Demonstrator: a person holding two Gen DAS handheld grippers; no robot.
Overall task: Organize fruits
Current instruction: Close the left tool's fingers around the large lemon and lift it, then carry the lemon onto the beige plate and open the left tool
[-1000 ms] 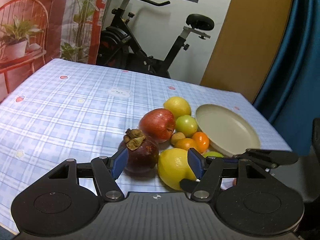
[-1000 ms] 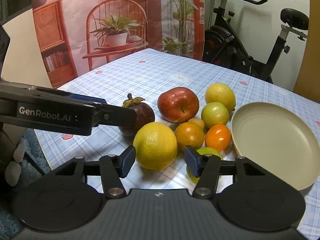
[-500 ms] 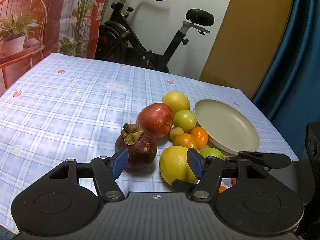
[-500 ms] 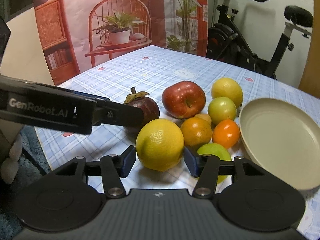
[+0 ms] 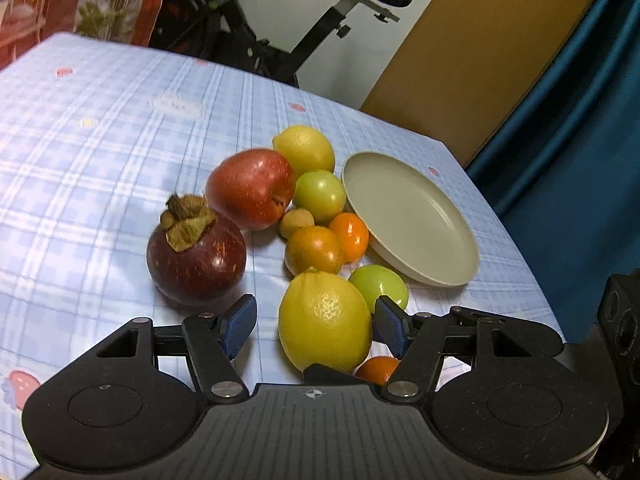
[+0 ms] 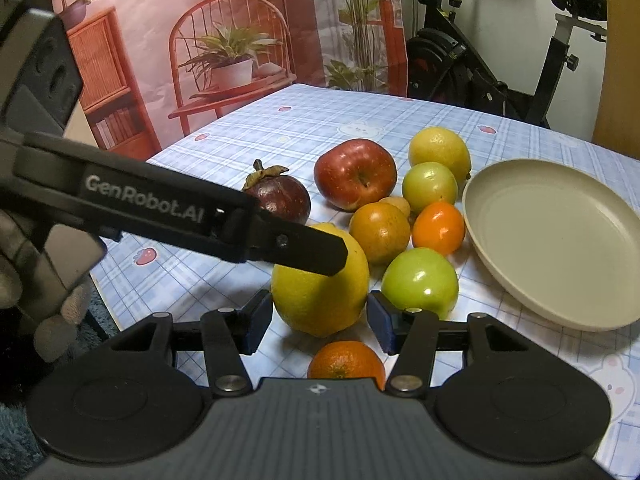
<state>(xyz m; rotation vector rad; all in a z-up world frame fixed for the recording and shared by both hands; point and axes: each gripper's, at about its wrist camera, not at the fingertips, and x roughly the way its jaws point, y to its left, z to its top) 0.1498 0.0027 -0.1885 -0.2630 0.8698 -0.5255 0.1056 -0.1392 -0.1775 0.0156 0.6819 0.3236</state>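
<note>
Closer than a second ago, the big lemon now sits between the right gripper pads – jaws partly open, not quite touching it. It lies near the table's front edge, left of the beige plate. Left gripper – half open, holding nothing – straddles the same lemon.

I am seeing a table in blue plaid cloth, carrying: mangosteen, red apple, lemons, green fruits, oranges, empty beige plate.
</note>
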